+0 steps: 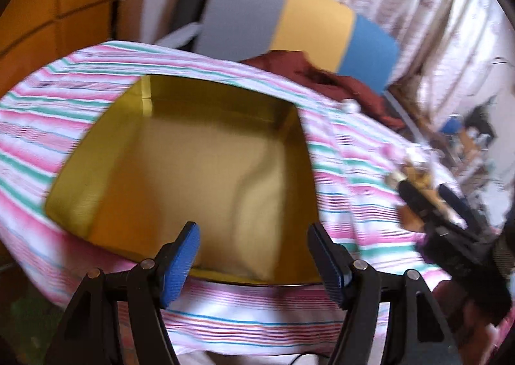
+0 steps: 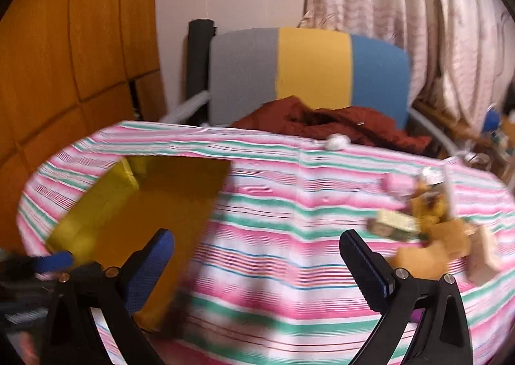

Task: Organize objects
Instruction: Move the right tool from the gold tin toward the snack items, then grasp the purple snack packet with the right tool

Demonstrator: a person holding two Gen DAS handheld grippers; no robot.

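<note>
A gold open box (image 1: 180, 172) lies on the striped cloth; nothing shows inside it. My left gripper (image 1: 254, 255) hangs open over the box's near rim, nothing between its blue pads. In the right wrist view the same box (image 2: 128, 214) lies at the left. A blurred heap of small items (image 2: 431, 220) sits at the right: a gold-green packet, yellowish pieces, a pale block. My right gripper (image 2: 257, 265) stands wide open over bare cloth between box and heap. In the left wrist view that heap (image 1: 415, 175) shows at the right, partly behind the black right-hand tool (image 1: 450, 236).
The table wears a pink, green and white striped cloth (image 2: 289, 204). A dark red garment (image 2: 338, 123) and a small white ball (image 2: 336, 141) lie at its far edge. Behind stands a grey, yellow and blue chair (image 2: 312, 66). Wooden panels are left, curtains right.
</note>
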